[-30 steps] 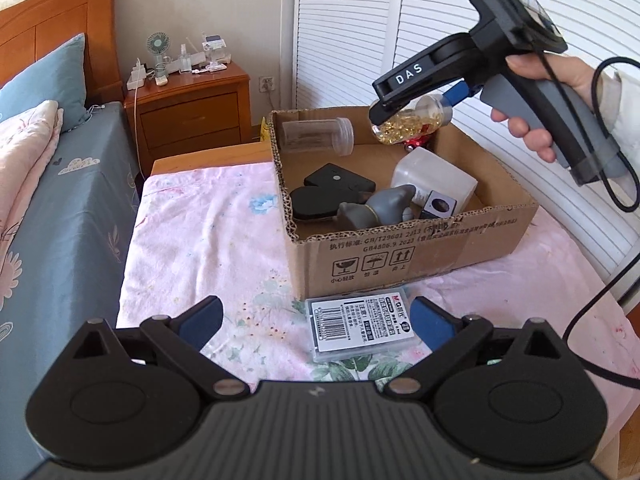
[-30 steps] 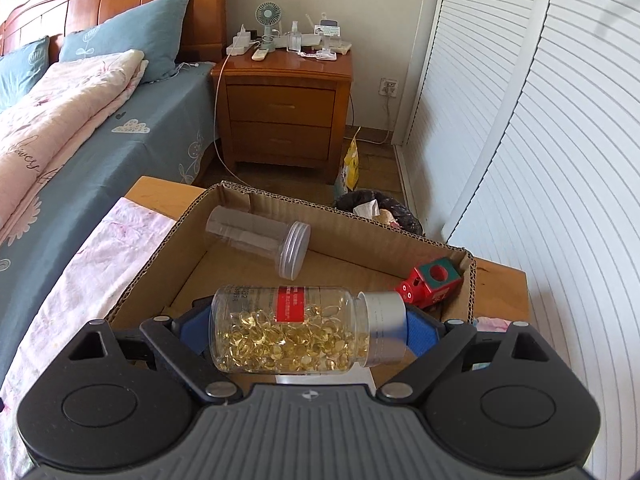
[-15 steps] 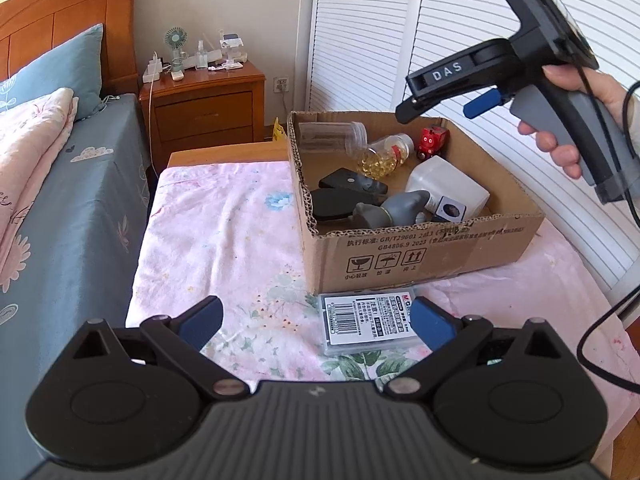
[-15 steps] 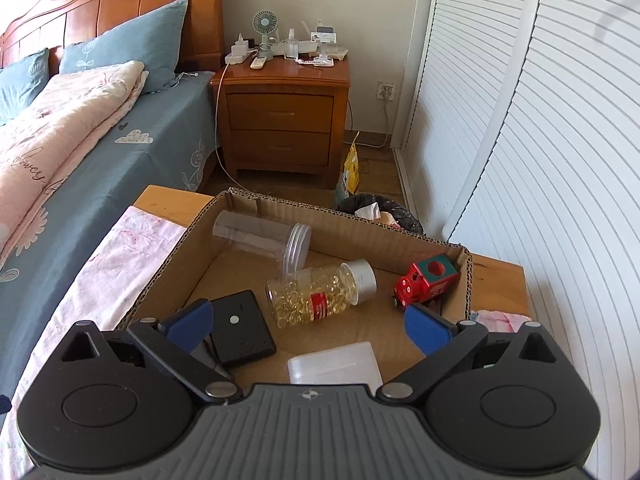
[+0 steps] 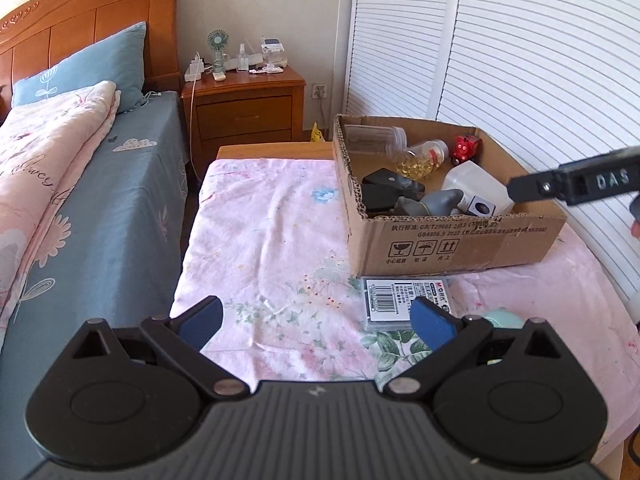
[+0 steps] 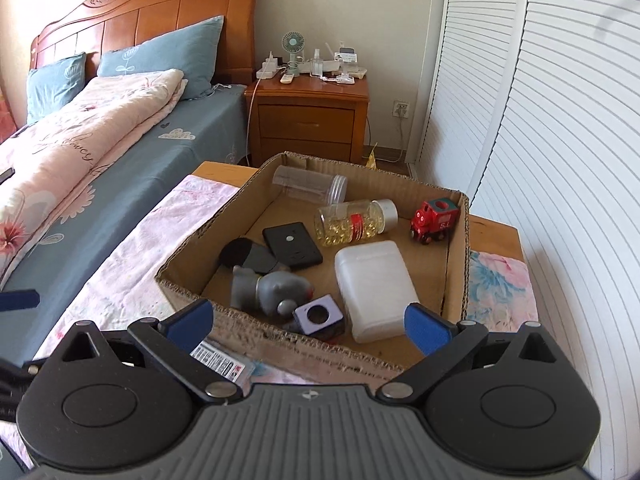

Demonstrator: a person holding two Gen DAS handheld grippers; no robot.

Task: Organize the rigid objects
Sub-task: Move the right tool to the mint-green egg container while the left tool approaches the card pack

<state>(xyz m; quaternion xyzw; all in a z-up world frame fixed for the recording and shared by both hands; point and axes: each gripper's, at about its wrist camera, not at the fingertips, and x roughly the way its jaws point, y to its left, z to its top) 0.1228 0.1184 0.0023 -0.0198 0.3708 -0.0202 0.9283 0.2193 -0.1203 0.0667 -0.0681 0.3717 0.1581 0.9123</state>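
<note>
A cardboard box (image 5: 456, 240) (image 6: 192, 240) stands on the pink floral cloth. In it lie a capsule bottle (image 6: 354, 222) (image 5: 420, 158), a clear jar (image 6: 310, 184), a red toy train (image 6: 434, 220), a white plastic container (image 6: 374, 288), a black device (image 6: 292, 246), a grey toy (image 6: 272, 290) and a small purple cube (image 6: 320, 316). A flat labelled case (image 5: 404, 300) (image 6: 216, 358) lies on the cloth in front of the box. My left gripper (image 5: 316, 320) is open, low over the cloth beside the case. My right gripper (image 6: 308, 324) is open and empty above the box's near wall.
A bed with blue sheet and pink quilt (image 6: 80, 132) runs along the left. A wooden nightstand (image 6: 308, 108) with a small fan stands behind the table. White louvred doors (image 6: 540, 120) fill the right side. A pale green round object (image 5: 502, 318) lies behind my left gripper's right finger.
My right gripper opened and dropped the capsule bottle into the box, then drew back toward the box's near side. My left gripper pulled back and rose slightly.
</note>
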